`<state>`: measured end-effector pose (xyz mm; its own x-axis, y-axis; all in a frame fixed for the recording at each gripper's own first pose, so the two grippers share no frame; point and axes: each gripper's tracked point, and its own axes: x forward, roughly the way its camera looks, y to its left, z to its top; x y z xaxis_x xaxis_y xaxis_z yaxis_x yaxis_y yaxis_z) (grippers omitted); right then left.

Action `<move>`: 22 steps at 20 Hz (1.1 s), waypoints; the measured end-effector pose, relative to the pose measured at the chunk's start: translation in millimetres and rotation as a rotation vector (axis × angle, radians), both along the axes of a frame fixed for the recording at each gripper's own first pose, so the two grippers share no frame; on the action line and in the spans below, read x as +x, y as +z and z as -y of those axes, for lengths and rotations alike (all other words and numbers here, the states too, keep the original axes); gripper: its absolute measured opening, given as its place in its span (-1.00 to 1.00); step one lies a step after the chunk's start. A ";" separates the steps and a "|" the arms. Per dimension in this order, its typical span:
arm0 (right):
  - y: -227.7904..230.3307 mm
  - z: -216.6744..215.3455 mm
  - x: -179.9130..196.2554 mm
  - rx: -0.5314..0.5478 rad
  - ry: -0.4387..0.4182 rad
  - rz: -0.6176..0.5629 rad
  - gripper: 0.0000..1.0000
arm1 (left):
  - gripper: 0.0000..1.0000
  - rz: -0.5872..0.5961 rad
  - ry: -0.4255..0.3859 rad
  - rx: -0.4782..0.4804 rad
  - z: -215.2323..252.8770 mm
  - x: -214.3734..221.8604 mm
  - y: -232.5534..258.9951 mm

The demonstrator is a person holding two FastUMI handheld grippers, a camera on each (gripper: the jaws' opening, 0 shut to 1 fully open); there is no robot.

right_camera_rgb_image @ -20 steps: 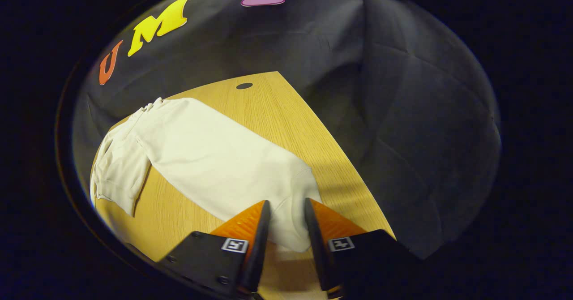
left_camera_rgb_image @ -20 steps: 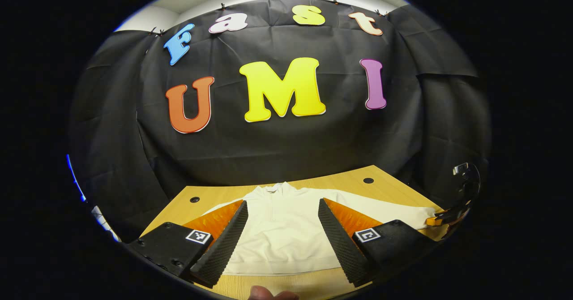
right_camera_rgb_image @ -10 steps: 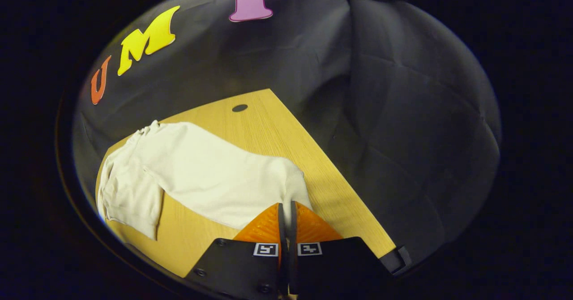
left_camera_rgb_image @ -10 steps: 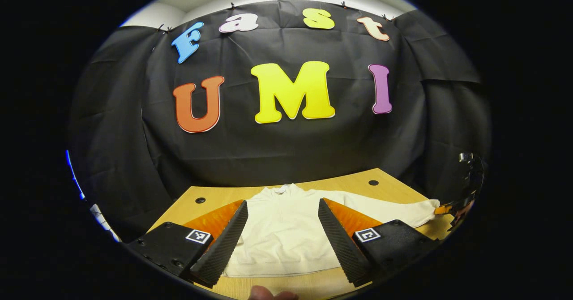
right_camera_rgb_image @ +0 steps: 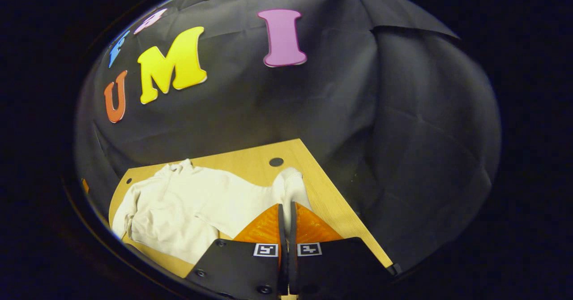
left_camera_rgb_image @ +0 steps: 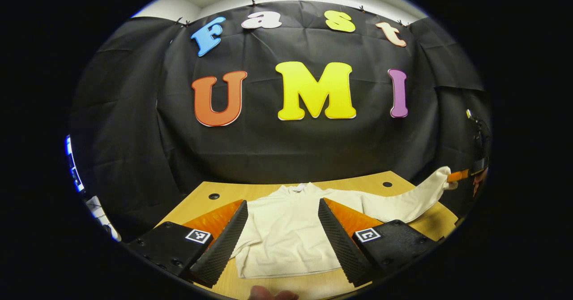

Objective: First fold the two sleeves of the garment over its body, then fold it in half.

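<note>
Cream garment (left_camera_rgb_image: 286,233) spread flat on the wooden worktop (left_camera_rgb_image: 210,191), collar toward the booth wall. Right tongs (right_camera_rgb_image: 285,210) clamped tight on the cuff of one sleeve (right_camera_rgb_image: 293,188), lifted clear of the worktop. Left tongs (left_camera_rgb_image: 283,210) spread wide above the body, gripping nothing.

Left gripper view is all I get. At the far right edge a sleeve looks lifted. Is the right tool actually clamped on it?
Observer: Yes. In the right gripper view the right tool is closed, with the sleeve cuff pinched between its two fingers.
Operator: And the other sleeve? My own tool blocks that side.
Observer: The other sleeve lies along the far side of the body. It does not look folded across it yet.
</note>
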<state>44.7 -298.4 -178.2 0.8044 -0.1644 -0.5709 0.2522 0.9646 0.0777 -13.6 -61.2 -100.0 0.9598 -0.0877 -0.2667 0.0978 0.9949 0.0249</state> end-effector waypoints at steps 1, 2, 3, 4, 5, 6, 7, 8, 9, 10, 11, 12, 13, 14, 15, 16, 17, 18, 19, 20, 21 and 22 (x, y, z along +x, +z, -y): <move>12.1 -13.0 11.6 -0.013 0.034 0.015 -0.98 | 1.00 0.000 0.013 -0.006 -8.4 -0.2 -0.8; 26.4 -25.7 26.0 -0.034 0.070 0.034 -0.99 | 1.00 0.002 0.024 -0.015 -15.4 0.0 -0.9; 40.1 -40.6 39.4 -0.056 0.108 0.051 -0.99 | 1.00 0.003 0.038 -0.023 -23.9 -0.1 -0.4; 52.3 -56.6 54.3 -0.070 0.143 0.067 -0.99 | 1.00 0.005 0.054 -0.029 -33.2 -0.5 -1.4; 64.7 -76.4 68.8 -0.075 0.178 0.085 -0.99 | 1.00 0.005 0.072 -0.033 -44.2 -0.9 -2.9; 74.2 -97.4 81.2 -0.085 0.213 0.097 -0.99 | 1.00 0.003 0.089 -0.039 -54.7 -0.7 -4.1; 81.3 -113.5 95.5 -0.099 0.243 0.108 -0.99 | 1.00 0.002 0.111 -0.044 -67.4 -0.9 -4.4; 86.6 -133.2 109.4 -0.099 0.277 0.118 -0.98 | 1.00 0.005 0.131 -0.049 -79.7 -1.4 -3.0; 89.2 -155.1 122.4 -0.101 0.308 0.125 -0.99 | 1.00 0.012 0.154 -0.055 -93.1 -1.6 -1.4; 90.2 -176.9 133.5 -0.103 0.341 0.130 -0.99 | 1.00 0.015 0.177 -0.059 -105.8 -1.8 -0.7; 88.4 -200.9 141.3 -0.101 0.375 0.130 -0.99 | 1.00 0.015 0.202 -0.060 -119.6 -3.0 -1.8; 84.7 -226.0 149.1 -0.096 0.407 0.125 -0.99 | 1.00 0.016 0.228 -0.058 -133.1 -4.1 -2.1; 79.9 -253.3 155.4 -0.087 0.439 0.122 -0.99 | 1.00 0.018 0.251 -0.055 -147.1 -8.1 -2.7; 72.2 -279.1 161.3 -0.082 0.466 0.117 -1.00 | 1.00 0.016 0.274 -0.051 -160.1 -11.7 -4.4; 65.6 -306.1 165.9 -0.071 0.496 0.115 -0.99 | 1.00 0.016 0.297 -0.051 -172.6 -15.7 -5.7; 56.6 -333.5 169.9 -0.060 0.524 0.111 -0.99 | 1.00 0.012 0.314 -0.048 -183.6 -20.1 -6.8; 43.3 -360.7 174.0 -0.060 0.559 0.103 -0.99 | 1.00 0.009 0.337 -0.042 -193.8 -23.9 -8.7; 27.4 -384.9 175.9 -0.065 0.590 0.086 -0.99 | 1.00 0.006 0.358 -0.035 -204.8 -29.3 -10.4; 9.4 -408.8 176.8 -0.068 0.617 0.065 -0.99 | 1.00 0.003 0.379 -0.028 -216.9 -36.0 -11.9; -8.5 -432.2 179.2 -0.072 0.647 0.046 -0.99 | 1.00 0.002 0.400 -0.022 -227.7 -42.5 -13.0; -28.1 -454.0 183.0 -0.096 0.675 0.027 -0.99 | 1.00 0.000 0.420 -0.020 -237.8 -48.2 -14.5; -48.9 -471.4 186.4 -0.124 0.690 0.006 -0.98 | 1.00 -0.009 0.440 -0.027 -246.8 -53.4 -18.4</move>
<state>231.2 173.0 -227.1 0.7517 0.3213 -0.5760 -0.4206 0.9062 -0.0435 -67.0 185.6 -118.4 0.9051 0.3216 -0.2783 -0.3348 0.9423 -0.0001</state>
